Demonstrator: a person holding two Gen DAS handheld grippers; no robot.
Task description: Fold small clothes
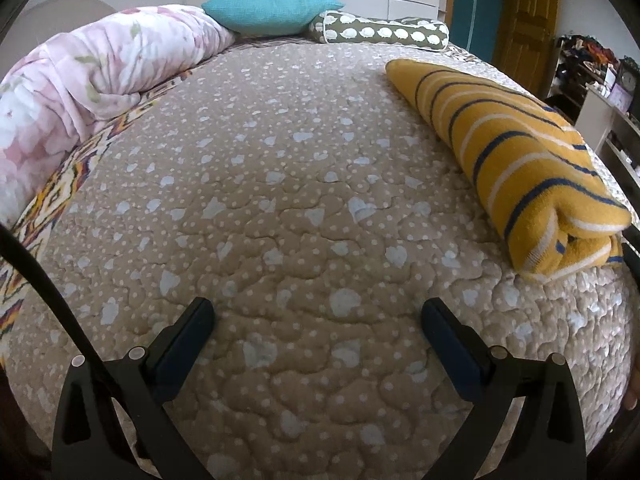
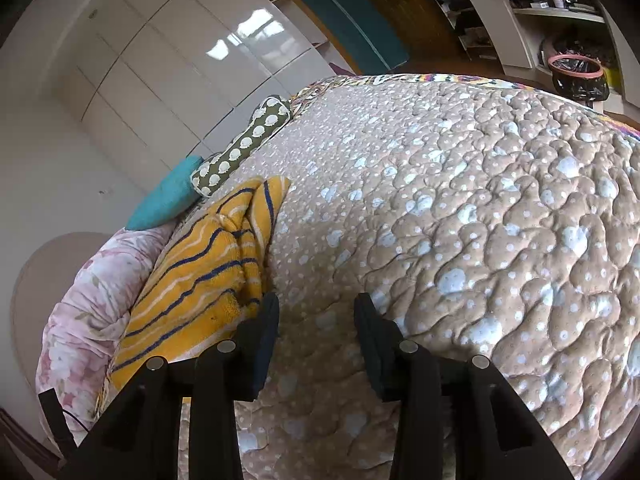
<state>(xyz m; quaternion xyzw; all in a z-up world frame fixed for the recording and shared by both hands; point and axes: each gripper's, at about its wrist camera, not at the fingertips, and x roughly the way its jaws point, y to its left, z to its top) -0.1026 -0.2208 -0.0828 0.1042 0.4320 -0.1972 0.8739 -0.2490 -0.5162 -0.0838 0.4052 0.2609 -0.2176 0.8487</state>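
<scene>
A yellow garment with navy and white stripes lies folded into a long bundle on the beige spotted bedspread, at the right in the left wrist view. My left gripper hovers wide open over bare bedspread, well to the left of the garment, with nothing between its fingers. In the right wrist view the same garment lies at the left, just beside the left finger. My right gripper stands partly open over the bedspread, and its jaws hold nothing.
A pink floral quilt is rolled along the bed's left side. A teal pillow and an olive patterned bolster lie at the head. White wardrobes, a wooden door and shelves with a black-lined bin stand around the bed.
</scene>
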